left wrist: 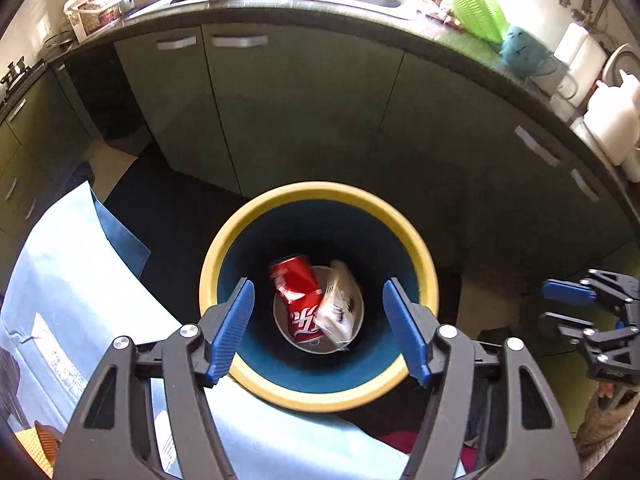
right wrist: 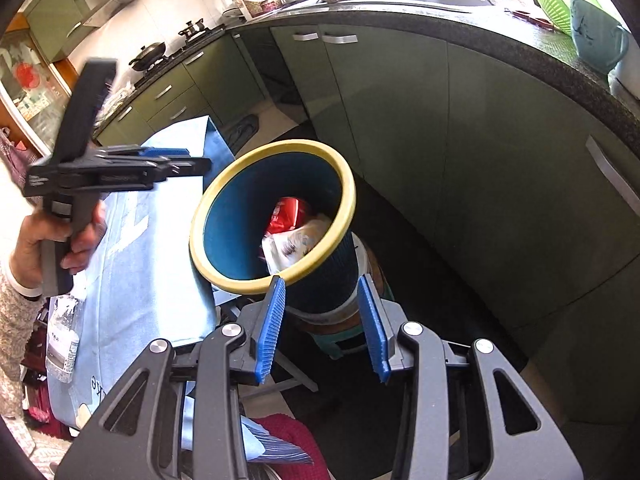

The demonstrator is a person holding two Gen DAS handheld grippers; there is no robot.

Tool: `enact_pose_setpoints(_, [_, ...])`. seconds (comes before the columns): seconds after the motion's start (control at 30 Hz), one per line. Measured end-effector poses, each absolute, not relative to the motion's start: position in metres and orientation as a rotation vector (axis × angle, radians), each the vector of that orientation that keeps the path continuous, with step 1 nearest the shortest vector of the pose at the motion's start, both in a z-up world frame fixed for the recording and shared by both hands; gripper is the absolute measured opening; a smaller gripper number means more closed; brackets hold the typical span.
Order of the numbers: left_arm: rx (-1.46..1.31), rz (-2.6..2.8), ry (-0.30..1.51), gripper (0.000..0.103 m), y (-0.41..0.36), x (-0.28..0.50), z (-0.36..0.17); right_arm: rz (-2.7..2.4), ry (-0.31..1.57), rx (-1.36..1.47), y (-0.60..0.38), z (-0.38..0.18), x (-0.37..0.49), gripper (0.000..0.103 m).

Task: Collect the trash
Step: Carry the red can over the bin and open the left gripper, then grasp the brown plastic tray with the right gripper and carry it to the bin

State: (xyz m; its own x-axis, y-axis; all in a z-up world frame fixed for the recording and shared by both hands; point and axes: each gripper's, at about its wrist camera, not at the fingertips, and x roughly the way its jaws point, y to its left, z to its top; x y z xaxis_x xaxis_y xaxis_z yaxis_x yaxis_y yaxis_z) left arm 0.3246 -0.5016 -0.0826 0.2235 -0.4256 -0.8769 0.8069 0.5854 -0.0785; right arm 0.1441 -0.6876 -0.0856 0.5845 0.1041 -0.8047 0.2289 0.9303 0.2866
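- Left gripper hangs above the bin, released, nothing between its jaws.
- Right gripper released, empty, beside the bin's wall.
- Crushed red can and white wrapper lie inside the bin.

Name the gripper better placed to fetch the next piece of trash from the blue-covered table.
Left, probably. The left gripper hangs open and empty over the bin, right beside the blue-covered table; the right gripper sits across the bin.

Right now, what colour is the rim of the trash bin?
Pale yellow, around a dark blue inside; the rim shows best in the left wrist view.
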Motion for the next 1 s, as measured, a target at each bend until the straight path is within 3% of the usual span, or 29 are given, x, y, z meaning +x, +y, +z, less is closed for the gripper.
enact_pose_setpoints(0.33, [0.253, -0.853, 0.792, 0.065, -0.333, 0.262, 0.036, 0.136, 0.986, 0.265, -0.616, -0.078, 0.188, 0.038])
enact_pose_setpoints(0.47, [0.214, -0.718, 0.727, 0.070, -0.244, 0.238, 0.056, 0.322, 0.994, 0.169, -0.548, -0.065, 0.231, 0.046])
enact_pose_setpoints(0.67, [0.152, -0.511, 0.694, 0.071, -0.130, 0.204, 0.053, 0.571, 1.036, 0.080, -0.433, -0.060, 0.303, 0.048])
enact_pose_setpoints(0.73, [0.128, -0.466, 0.695, 0.071, -0.104, 0.192, 0.046, 0.629, 1.044, 0.032, -0.391, -0.061, 0.323, 0.063])
enact_pose_setpoints(0.83, [0.069, -0.444, 0.716, 0.071, -0.071, 0.182, 0.034, 0.663, 1.026, -0.085, -0.338, -0.062, 0.352, 0.076])
enact_pose_setpoints(1.0, [0.026, -0.417, 0.721, 0.071, -0.041, 0.173, 0.022, 0.674, 1.054, -0.247, -0.277, -0.079, 0.396, 0.082])
